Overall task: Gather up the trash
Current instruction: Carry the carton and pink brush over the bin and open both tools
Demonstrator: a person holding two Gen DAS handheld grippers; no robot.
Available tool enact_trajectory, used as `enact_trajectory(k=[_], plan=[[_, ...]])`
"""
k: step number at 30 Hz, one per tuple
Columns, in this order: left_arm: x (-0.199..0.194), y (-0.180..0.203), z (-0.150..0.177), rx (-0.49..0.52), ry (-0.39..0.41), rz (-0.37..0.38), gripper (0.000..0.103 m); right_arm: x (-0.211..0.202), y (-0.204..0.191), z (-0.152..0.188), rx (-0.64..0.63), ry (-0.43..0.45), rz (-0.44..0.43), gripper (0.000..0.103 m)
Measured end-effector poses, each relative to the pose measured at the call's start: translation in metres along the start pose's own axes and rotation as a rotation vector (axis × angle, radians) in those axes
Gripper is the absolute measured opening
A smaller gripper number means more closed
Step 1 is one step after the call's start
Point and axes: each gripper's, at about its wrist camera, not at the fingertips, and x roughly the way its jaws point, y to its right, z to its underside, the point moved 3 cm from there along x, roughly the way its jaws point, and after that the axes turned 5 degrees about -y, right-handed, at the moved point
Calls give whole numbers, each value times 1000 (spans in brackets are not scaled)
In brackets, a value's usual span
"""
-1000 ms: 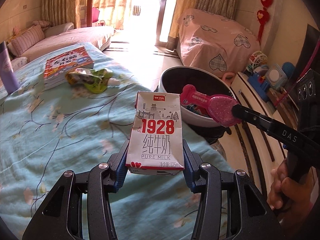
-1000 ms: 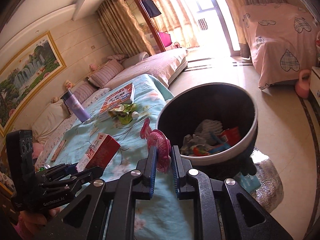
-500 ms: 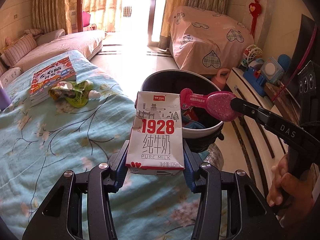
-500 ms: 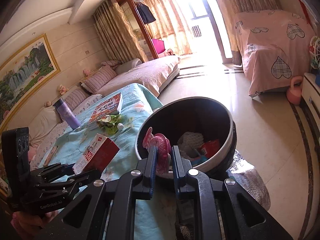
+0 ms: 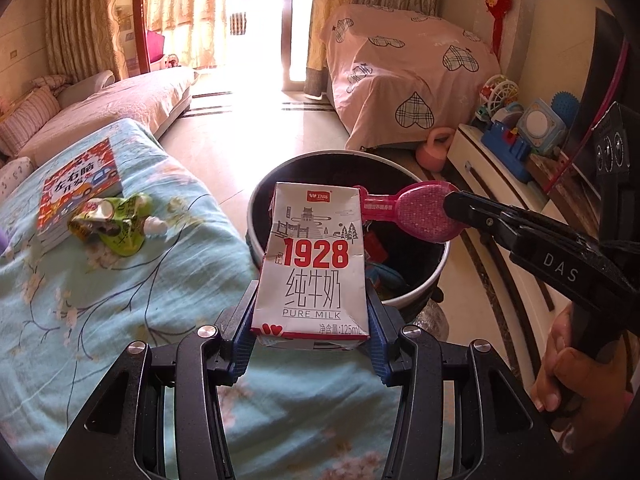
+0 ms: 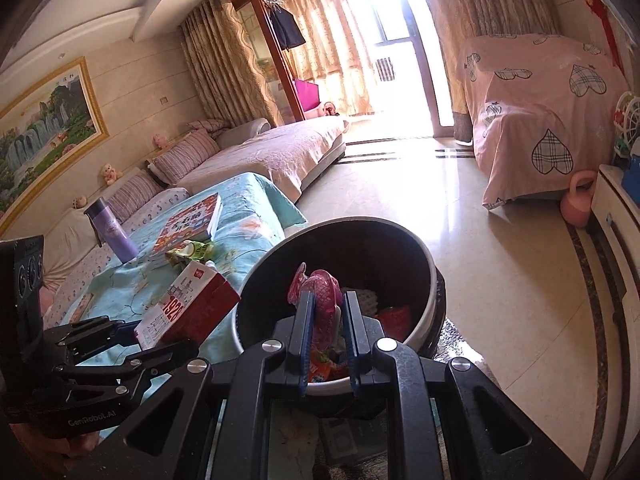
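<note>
Both jaws pinching: left gripper [image 5: 312, 332] clamps milk carton [image 5: 314, 264], right gripper [image 6: 326, 344] clamps pink wrapper [image 6: 318, 292] over bin [image 6: 428, 312]; release wrapper inside rim, then carton.

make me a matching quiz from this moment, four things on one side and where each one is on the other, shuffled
Things:
1. milk carton
2. pink brush
3. green wrapper
4. purple bottle

Places:
A. standing on the blue bedspread, beyond the book
B. clamped in the right gripper, over the bin
C. clamped in the left gripper
D. lying on the bedspread against the book

Pairs: 1-C, 2-B, 3-D, 4-A
</note>
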Motion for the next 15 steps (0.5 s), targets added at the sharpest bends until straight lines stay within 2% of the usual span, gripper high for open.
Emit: enact_trajectory(k=[15], plan=[[28, 9, -18, 39, -35, -9, 46, 17, 18, -11, 9, -31, 29, 15]])
